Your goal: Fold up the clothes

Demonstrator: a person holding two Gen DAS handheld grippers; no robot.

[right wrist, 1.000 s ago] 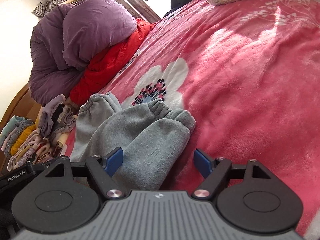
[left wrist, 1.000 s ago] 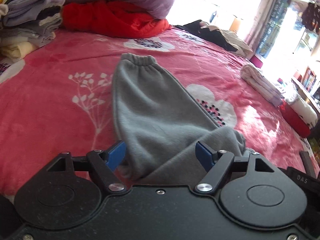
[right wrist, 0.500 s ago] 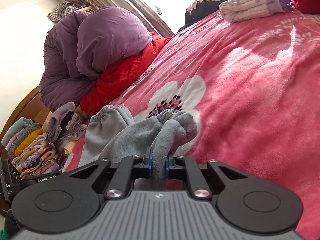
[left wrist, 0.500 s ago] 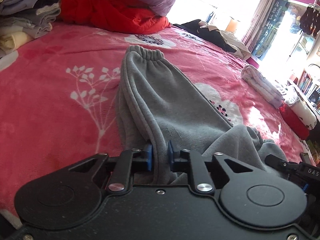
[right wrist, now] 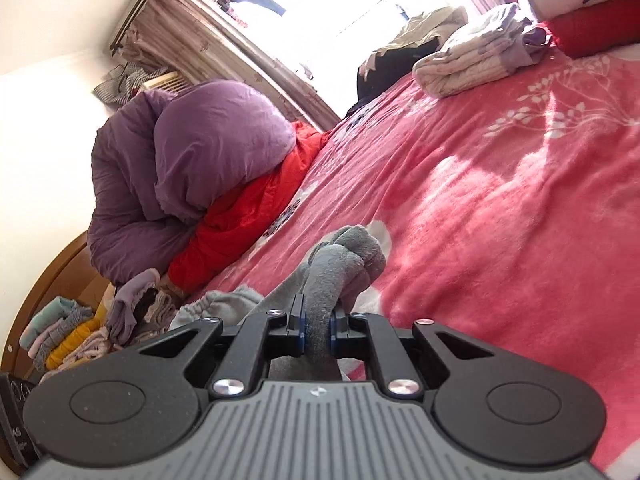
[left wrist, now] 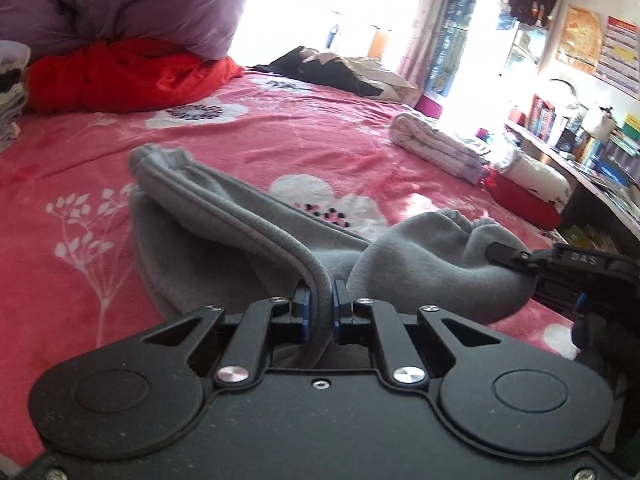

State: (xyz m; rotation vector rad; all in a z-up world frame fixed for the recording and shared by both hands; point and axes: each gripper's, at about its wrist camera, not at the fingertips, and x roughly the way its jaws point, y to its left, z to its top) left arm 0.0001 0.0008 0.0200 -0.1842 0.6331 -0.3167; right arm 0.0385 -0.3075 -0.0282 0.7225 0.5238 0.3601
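Note:
Grey fleece trousers (left wrist: 224, 236) lie on the pink flowered bed (left wrist: 80, 168), partly lifted off it. My left gripper (left wrist: 318, 306) is shut on a fold of the near edge of one leg, whose elastic cuff (left wrist: 160, 158) points away. My right gripper (right wrist: 318, 328) is shut on the other bunched grey leg (right wrist: 344, 256) and holds it raised; it shows at the right of the left wrist view (left wrist: 520, 258), clamped on the grey bundle (left wrist: 436, 256).
A purple duvet (right wrist: 188, 160) on a red blanket (right wrist: 248, 216) lies at the bed's head. Stacks of folded clothes (right wrist: 72, 332) stand by the wooden headboard. A folded striped garment (left wrist: 436, 148), a red pillow (left wrist: 524, 200) and dark clothes (left wrist: 320, 68) lie at the far side. Bookshelves (left wrist: 580, 136) stand beyond.
Both grippers went from open to shut on the grey trousers, then lifted them. The cloth has risen off the bed and the two legs have bunched closer together.

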